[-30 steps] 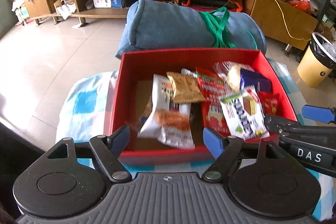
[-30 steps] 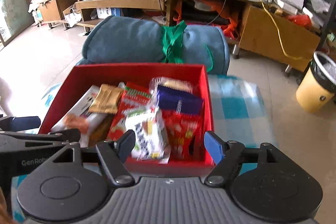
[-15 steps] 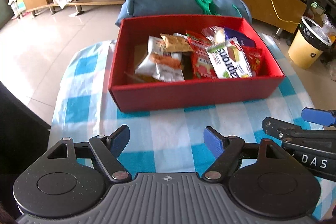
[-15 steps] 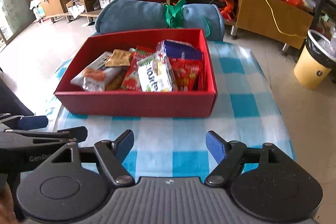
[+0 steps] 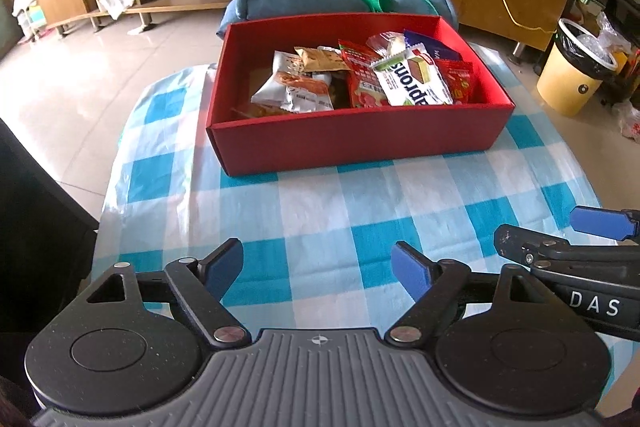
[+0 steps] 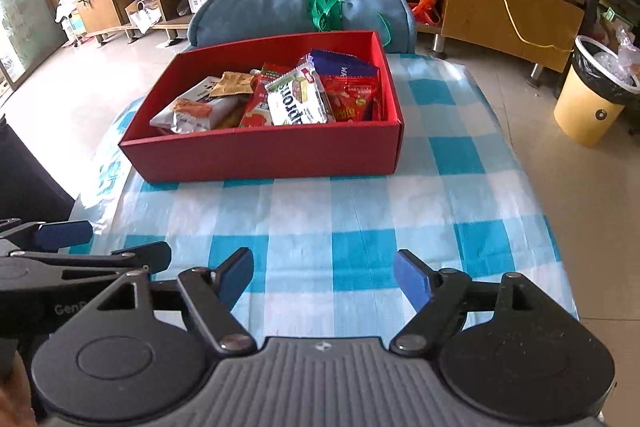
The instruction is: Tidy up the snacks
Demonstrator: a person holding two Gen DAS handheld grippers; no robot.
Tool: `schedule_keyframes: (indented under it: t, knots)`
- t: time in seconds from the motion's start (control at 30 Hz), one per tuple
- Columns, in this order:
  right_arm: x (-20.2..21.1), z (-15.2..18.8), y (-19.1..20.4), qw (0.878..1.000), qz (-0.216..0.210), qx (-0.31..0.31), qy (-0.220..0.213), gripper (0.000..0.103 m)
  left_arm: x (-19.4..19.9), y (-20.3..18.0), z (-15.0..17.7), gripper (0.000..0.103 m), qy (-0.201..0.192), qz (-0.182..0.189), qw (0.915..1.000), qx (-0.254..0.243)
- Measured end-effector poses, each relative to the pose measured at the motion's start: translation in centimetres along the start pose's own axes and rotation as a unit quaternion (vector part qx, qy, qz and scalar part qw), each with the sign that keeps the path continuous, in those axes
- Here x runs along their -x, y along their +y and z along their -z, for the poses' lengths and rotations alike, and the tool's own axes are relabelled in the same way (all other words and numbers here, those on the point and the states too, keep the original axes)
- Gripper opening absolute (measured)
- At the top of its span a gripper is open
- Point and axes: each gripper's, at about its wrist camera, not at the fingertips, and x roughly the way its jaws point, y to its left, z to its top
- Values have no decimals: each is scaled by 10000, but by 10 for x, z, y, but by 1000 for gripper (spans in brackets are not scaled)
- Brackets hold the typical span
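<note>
Presently: both grippers empty, jaws spread.
Left gripper (image 5: 318, 265) and right gripper (image 6: 323, 273) hover over checked tablecloth (image 5: 320, 203); snack packets (image 5: 412, 83) lie inside red box (image 5: 352, 143).

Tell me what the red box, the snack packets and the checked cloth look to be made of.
Red box: probably matte cardboard, with thin, straight folded walls.
Snack packets: glossy plastic or foil film, crinkled, with crimped ends.
Checked cloth: looks like thin plastic sheeting, with a slight sheen and fine creases, though fabric is possible.
</note>
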Motion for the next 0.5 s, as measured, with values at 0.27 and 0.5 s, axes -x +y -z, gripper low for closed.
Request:
schedule_keyframes:
  t: [0.27,0.5]
  knots:
    - [7,10,-2,10000,-3,-42,-6,74,6,-6,8,87,-62,-85,9998,-195]
    - [10,18,-1,10000,-2,-25,21,74,9,-6,15,88,-59,-98,9996,-247]
